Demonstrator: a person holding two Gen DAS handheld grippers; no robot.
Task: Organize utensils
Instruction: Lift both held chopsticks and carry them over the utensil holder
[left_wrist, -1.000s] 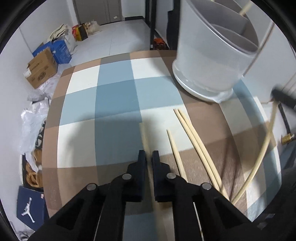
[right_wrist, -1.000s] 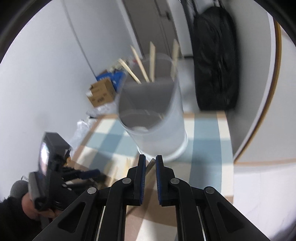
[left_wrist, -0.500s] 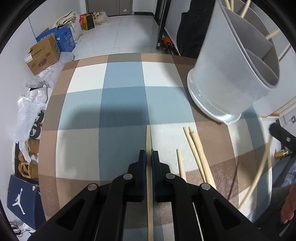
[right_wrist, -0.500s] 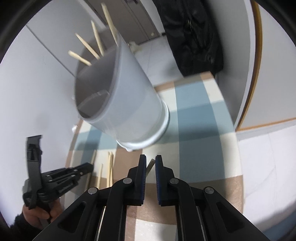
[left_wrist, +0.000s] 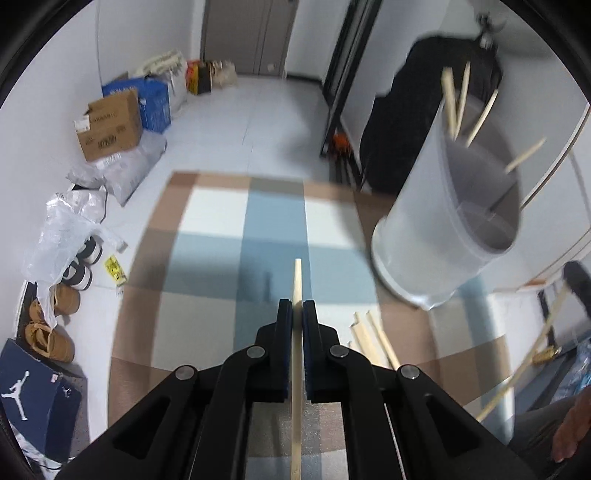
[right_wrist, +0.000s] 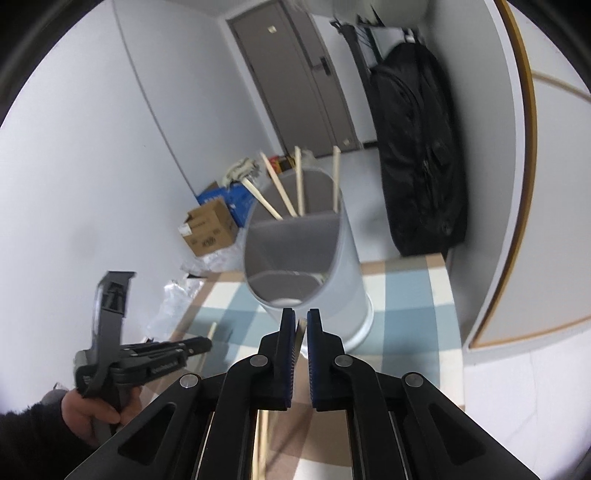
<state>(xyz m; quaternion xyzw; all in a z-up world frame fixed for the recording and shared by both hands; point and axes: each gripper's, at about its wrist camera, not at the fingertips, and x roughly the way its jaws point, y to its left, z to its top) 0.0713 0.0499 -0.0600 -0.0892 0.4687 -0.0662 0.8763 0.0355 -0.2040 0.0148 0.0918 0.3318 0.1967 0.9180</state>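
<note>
My left gripper (left_wrist: 297, 308) is shut on a wooden chopstick (left_wrist: 297, 280) and holds it above the checked cloth; the stick's tip pokes out past the fingers. It shows again in the right wrist view (right_wrist: 199, 345), low left, with the stick (right_wrist: 211, 328). My right gripper (right_wrist: 302, 317) is shut on another chopstick (right_wrist: 301, 329), just in front of the white divided utensil holder (right_wrist: 332, 280). The holder (left_wrist: 436, 236) has several chopsticks (left_wrist: 452, 107) standing in it. A few loose chopsticks (left_wrist: 373, 339) lie on the cloth right of my left gripper.
The checked tablecloth (left_wrist: 207, 229) covers the table; its far edge drops to the floor. Cardboard boxes (left_wrist: 110, 125), bags and shoes (left_wrist: 55, 325) lie on the floor at left. A black bag (right_wrist: 417, 155) hangs by the wall behind the holder.
My left gripper has lifted the chopstick off the cloth and risen. My right gripper has swung back to face the holder's open top, still holding its chopstick.
</note>
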